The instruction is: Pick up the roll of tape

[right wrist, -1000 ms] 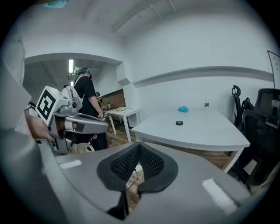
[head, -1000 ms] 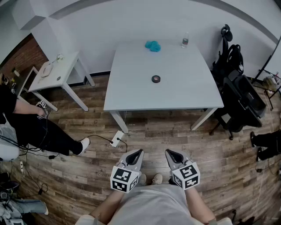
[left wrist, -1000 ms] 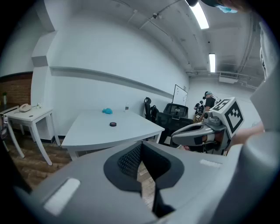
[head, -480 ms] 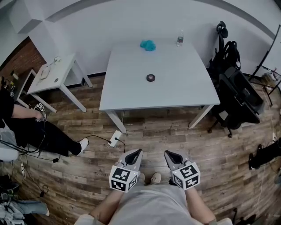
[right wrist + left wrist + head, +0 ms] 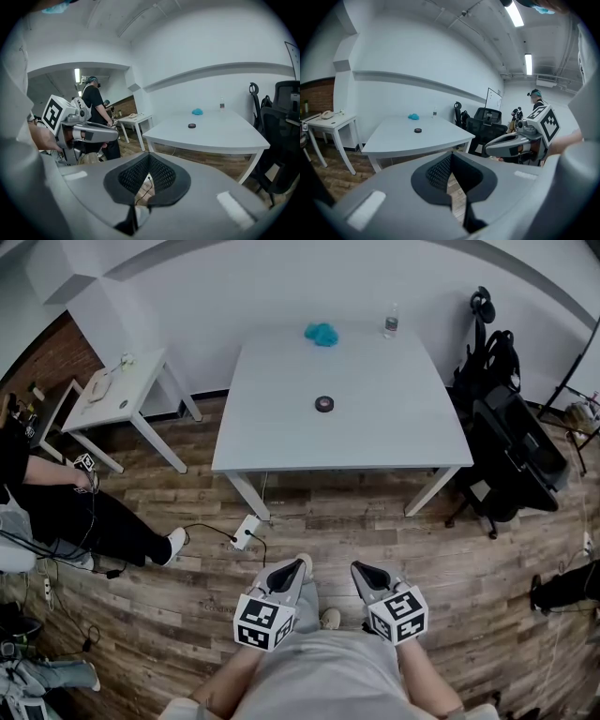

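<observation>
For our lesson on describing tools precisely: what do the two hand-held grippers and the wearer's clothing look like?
Both the left gripper and the right gripper have smooth grey shells that taper to a point, and the tongs are lined inside with black, mesh-textured material. Each carries a white cube printed with black square markers. The person wears a light grey top.

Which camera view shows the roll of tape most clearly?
The head view: it looks down on the roll of tape, so its ring shape shows. Both gripper views see it sideways, as a small dark spot.
</observation>
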`<control>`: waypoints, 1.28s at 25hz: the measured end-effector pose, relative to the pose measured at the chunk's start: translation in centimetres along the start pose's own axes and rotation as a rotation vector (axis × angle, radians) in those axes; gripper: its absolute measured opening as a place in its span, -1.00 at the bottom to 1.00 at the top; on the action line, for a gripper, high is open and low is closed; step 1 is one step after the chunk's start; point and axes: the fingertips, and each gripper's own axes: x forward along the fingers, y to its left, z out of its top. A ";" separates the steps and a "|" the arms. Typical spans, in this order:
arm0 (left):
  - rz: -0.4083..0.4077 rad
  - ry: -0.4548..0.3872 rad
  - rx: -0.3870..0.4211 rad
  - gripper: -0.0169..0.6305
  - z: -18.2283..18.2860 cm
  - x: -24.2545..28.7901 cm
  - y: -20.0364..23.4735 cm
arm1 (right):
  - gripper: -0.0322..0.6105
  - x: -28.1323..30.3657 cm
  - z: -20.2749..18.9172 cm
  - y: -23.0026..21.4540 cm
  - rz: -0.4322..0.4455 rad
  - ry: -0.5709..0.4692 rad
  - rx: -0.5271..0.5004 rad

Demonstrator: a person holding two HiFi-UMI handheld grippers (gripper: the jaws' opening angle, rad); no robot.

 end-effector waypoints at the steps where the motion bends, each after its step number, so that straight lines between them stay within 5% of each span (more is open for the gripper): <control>1: 0.002 0.001 -0.003 -0.89 0.0 0.1 0.3 | -0.88 0.3 0.1 0.0 0.004 0.002 0.000; 32: -0.046 -0.001 0.000 -0.89 11.3 19.8 17.9 | -0.88 19.1 13.1 -16.7 -0.070 -0.018 0.021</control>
